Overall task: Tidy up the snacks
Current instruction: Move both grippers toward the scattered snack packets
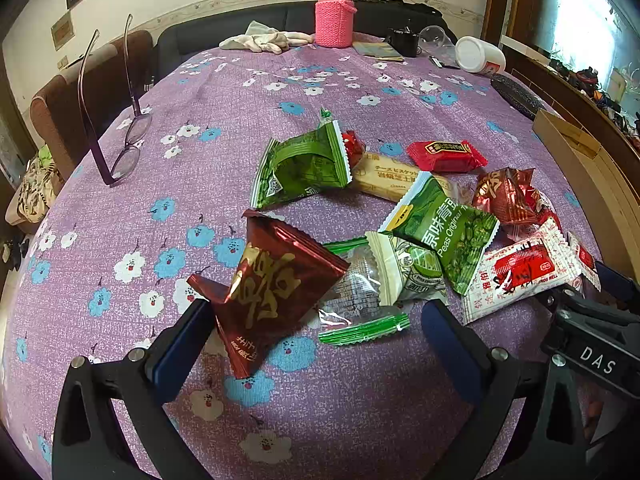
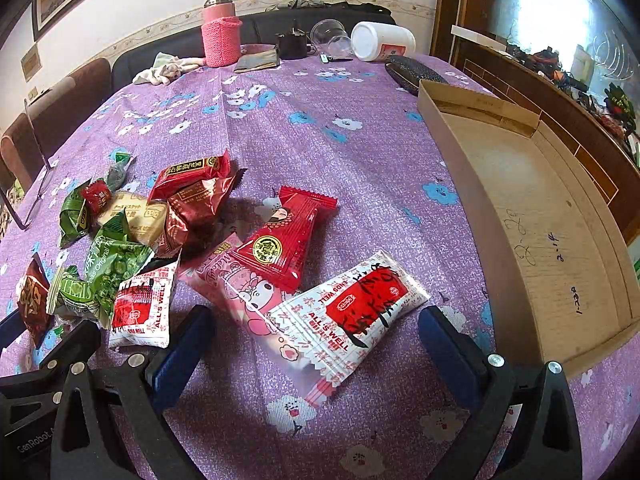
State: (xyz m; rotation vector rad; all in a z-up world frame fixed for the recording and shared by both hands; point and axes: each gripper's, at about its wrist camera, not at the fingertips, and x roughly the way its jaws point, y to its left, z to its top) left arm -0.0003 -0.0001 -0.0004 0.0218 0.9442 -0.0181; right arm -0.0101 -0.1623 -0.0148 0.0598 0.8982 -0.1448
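A heap of snack packets lies on the purple flowered tablecloth [image 1: 224, 128]. My left gripper [image 1: 316, 336] is open just above the cloth. A dark red packet with gold lettering [image 1: 268, 288] rests against its left finger [image 1: 180, 344], and a clear packet with green ends [image 1: 360, 312] lies between the fingers. Green pea packets [image 1: 444, 228] sit just beyond. My right gripper [image 2: 318, 340] is open too, and a white-and-red "All's Well" packet [image 2: 352, 312] lies between its fingers on top of a pink cartoon packet [image 2: 236, 288]. A bright red packet [image 2: 284, 240] lies behind them.
An open, empty cardboard box [image 2: 540, 200] lies on the table's right side. Upturned glasses [image 1: 124, 148] stand at the left. At the far edge are a pink knit-sleeved flask [image 1: 334, 16], white gloves [image 1: 264, 40], a white jar [image 2: 384, 42], a clear cup [image 2: 332, 38] and a dark case [image 2: 416, 74].
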